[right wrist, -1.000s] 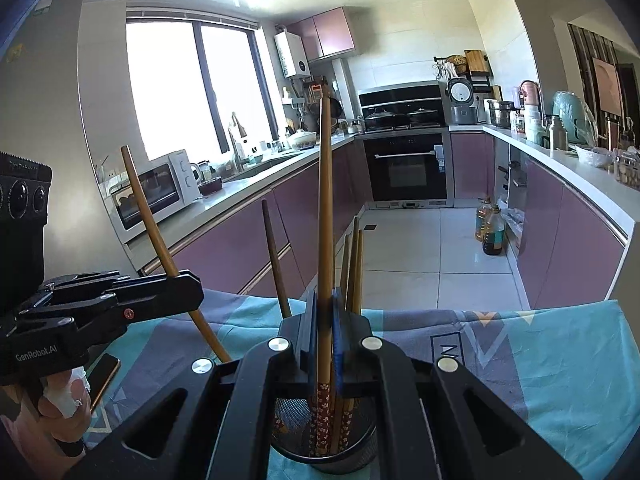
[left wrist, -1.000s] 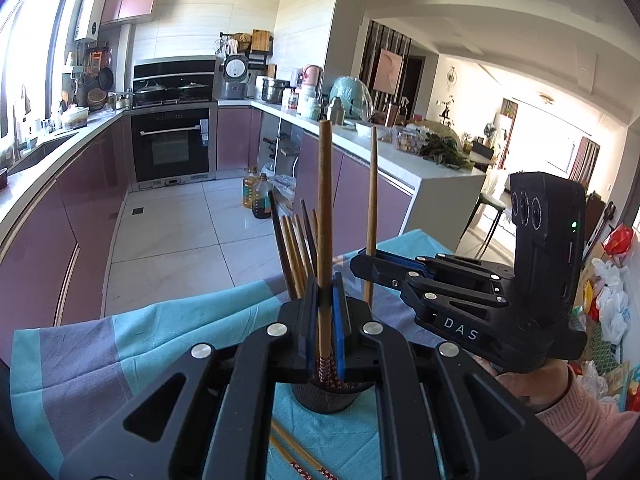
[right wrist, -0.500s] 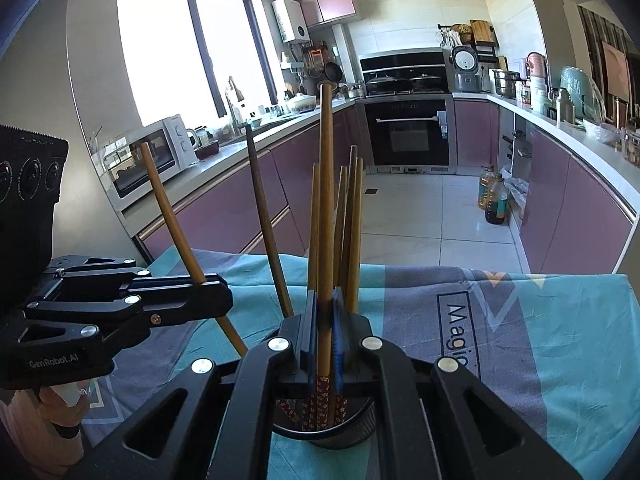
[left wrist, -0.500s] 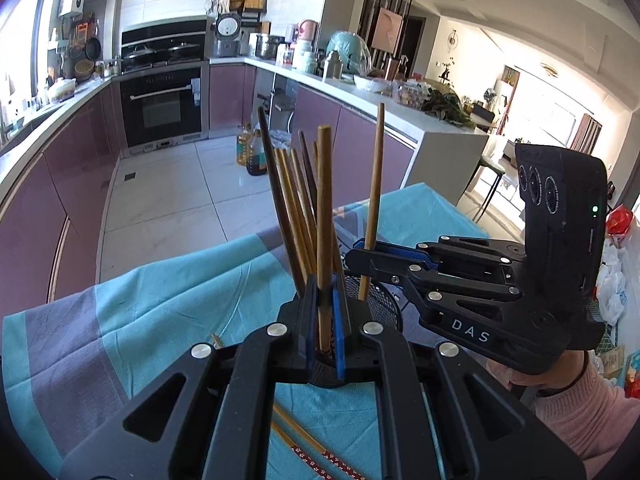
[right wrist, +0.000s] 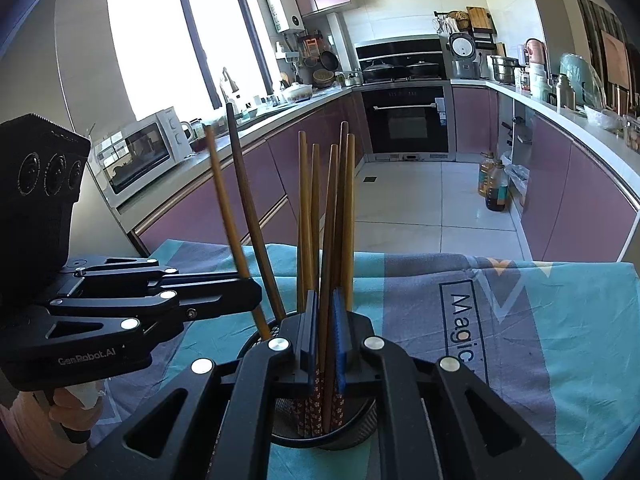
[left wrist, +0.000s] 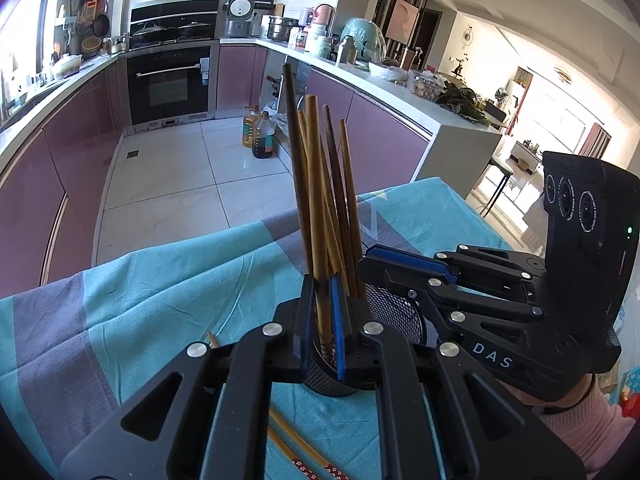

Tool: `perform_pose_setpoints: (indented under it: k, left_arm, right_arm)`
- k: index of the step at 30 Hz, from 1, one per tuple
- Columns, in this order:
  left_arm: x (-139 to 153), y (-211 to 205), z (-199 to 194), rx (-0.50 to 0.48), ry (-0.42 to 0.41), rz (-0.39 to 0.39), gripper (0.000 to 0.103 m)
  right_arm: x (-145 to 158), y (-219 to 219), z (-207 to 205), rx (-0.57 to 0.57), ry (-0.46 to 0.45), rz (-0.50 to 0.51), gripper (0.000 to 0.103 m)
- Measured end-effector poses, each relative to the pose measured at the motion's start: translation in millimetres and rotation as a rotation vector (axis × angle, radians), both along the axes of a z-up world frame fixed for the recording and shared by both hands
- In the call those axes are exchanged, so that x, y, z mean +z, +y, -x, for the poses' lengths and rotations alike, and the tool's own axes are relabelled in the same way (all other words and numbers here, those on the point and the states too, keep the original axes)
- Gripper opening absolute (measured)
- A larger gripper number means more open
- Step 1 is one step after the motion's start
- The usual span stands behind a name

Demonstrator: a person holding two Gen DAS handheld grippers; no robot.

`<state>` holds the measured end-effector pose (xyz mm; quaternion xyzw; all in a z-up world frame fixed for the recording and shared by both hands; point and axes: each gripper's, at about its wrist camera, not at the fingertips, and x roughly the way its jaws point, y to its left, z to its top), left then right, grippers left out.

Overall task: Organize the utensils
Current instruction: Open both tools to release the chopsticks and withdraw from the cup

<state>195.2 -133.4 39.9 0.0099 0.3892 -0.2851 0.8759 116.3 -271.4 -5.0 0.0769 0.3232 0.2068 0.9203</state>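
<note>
Left wrist view: teal-grey tablecloth [left wrist: 168, 292] (purple-cabinet kitchen [left wrist: 80, 152] beyond), each tool [left wrist: 325, 320] clamping a chopstick [left wrist: 316, 200].

Teal-grey tablecloth [left wrist: 168, 292] carries mesh holder [left wrist: 394, 314], loose chopsticks [left wrist: 296, 446].

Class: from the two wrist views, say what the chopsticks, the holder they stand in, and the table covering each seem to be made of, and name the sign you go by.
Chopsticks: probably wood or bamboo; matte brown shafts, some with patterned red ends.
Holder: looks like black metal mesh; a fine see-through grid under a solid rim.
Cloth: woven fabric; creases, printed teal and grey blocks.
</note>
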Motion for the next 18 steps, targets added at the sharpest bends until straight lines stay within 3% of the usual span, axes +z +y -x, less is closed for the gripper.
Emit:
perform_pose_setpoints:
  k: [5, 11, 18]
  left_arm:
    - [-4, 4, 2, 0.008, 0.001, 0.009, 0.009]
    - [0, 18, 12, 0.037, -0.040, 0.027, 0.021]
    - [8, 48, 42, 0.076, -0.113, 0.062, 0.028]
  right_arm:
    - [1, 0, 4, 0.004, -0.008, -0.004, 0.008]
    - [4, -3, 12, 0.011, -0.023, -0.021, 0.009]
    - [9, -3, 36, 0.056, -0.057, -0.038, 0.026]
